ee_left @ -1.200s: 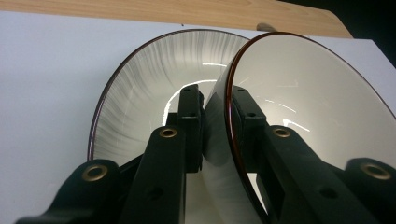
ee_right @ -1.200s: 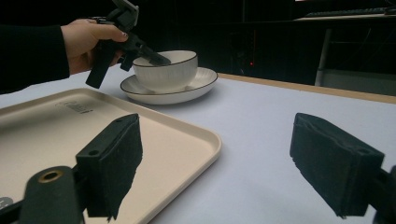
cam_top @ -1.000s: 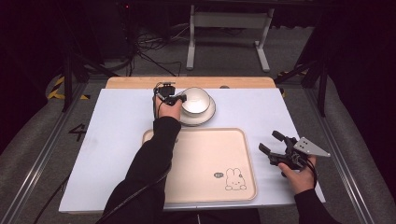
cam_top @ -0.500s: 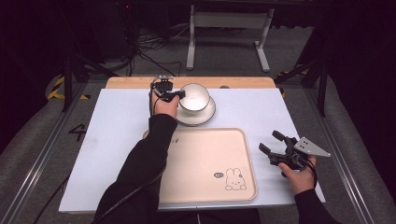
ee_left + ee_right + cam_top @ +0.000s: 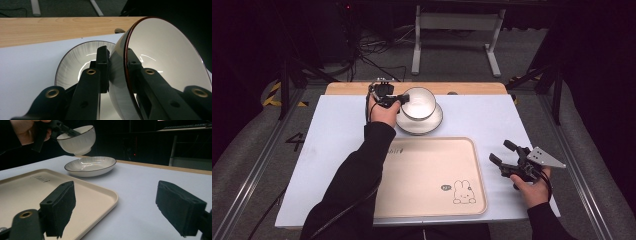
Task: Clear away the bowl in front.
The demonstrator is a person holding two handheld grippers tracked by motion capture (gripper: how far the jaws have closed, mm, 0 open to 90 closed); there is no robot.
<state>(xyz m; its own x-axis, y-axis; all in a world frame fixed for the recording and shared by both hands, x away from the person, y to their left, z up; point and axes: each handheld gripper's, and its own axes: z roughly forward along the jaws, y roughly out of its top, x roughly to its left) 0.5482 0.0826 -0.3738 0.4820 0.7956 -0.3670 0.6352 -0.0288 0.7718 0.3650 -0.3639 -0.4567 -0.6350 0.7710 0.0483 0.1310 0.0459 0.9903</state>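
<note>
Left tongs (image 5: pixel 395 101) pinch the rim of the white bowl (image 5: pixel 418 102), one jaw inside the wall and one outside, as the left gripper view shows close up. The left hand (image 5: pixel 382 111) reaches far across the counter (image 5: pixel 337 130) with the dark sleeve stretched out behind it, and the bowl hangs in the air, tilted, clear of the shallow white plate (image 5: pixel 419 122) below it. From the right gripper view the bowl (image 5: pixel 77 141) hovers just above the plate (image 5: pixel 90 166) with a gap between them.

Right tongs (image 5: pixel 507 155) stand spread with nothing between the pads, held low by the right hand (image 5: pixel 532 187) near the counter's right edge, well apart from the bowl. They sit just beside the right rim of the beige tray (image 5: pixel 427 175), which lies bare at the near side of the counter with a small rabbit drawing (image 5: pixel 463 192) in its corner.

In the left gripper view the bowl's right side runs out of frame, and the jaws cover much of the plate (image 5: pixel 75 62). The bowl's foot cannot be made out from above.
</note>
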